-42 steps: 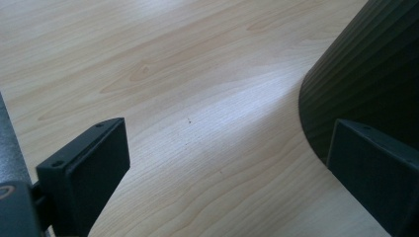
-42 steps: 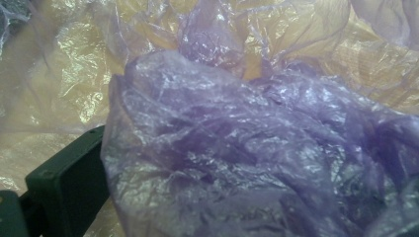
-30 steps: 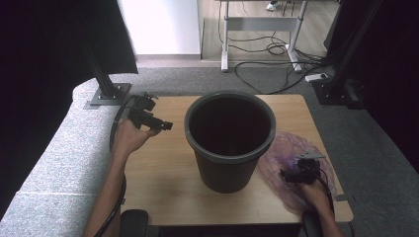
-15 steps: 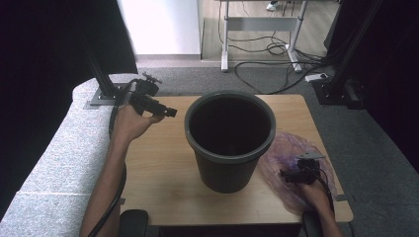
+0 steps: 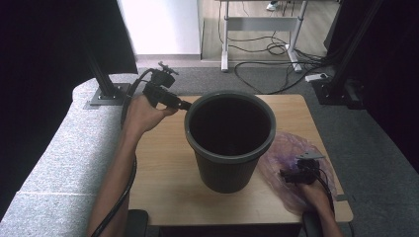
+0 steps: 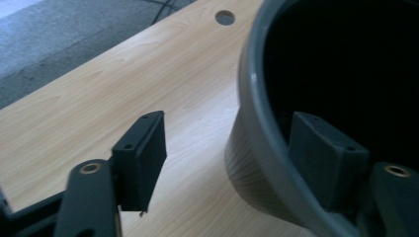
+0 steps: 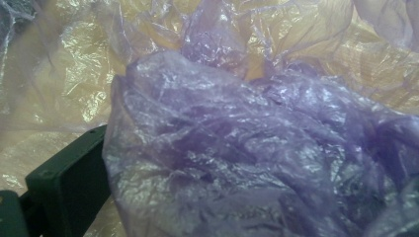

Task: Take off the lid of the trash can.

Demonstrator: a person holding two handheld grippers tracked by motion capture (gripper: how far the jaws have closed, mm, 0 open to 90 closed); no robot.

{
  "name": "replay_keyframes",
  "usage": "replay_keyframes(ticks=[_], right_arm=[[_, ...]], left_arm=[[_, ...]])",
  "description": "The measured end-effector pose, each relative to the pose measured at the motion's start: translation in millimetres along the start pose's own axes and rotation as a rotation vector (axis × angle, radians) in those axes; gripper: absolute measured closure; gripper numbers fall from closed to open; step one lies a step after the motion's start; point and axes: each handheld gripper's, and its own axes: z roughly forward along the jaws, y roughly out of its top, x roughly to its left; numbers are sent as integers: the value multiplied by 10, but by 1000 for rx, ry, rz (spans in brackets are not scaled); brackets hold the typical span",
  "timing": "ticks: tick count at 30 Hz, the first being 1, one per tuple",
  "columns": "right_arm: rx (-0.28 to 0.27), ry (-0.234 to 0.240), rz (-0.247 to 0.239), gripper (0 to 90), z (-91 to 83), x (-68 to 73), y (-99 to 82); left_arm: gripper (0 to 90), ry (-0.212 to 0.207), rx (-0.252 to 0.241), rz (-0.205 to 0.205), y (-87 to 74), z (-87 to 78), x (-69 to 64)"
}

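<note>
Left gripper [image 5: 184, 104], jaws just closing, straddles the far-left rim of the dark bin [image 5: 230, 143], one jaw inside, one outside, pads not yet pressing. Right gripper [image 5: 285, 175] clasps bunched purple plastic bag [image 5: 291, 148], lying right of the bin on the wooden table [image 5: 163, 168].

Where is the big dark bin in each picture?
High view: the bin stands mid-table, between the two hands.
Left gripper view: its rim and wall fill the right side, and the rim passes between the black jaws.
Right gripper view: I see purple plastic bag, no bin.
Shared landmark: the pale wooden table under the bin.
</note>
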Motion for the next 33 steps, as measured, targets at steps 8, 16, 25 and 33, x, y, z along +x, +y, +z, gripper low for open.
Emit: replay_keyframes(ticks=[8,16,25,33], right_arm=[[1,5,-5,0,-1,2,0],[0,10,-8,0,0,4,0],[0,13,-12,0,0,3,0],[0,15,-13,0,0,2,0]], left_arm=[[546,-14,78,0,88,294,-135],[709,46,90,20,115,331,-208],[739,67,82,14,192,270,-231],[774,68,80,-15,302,219,-237]])
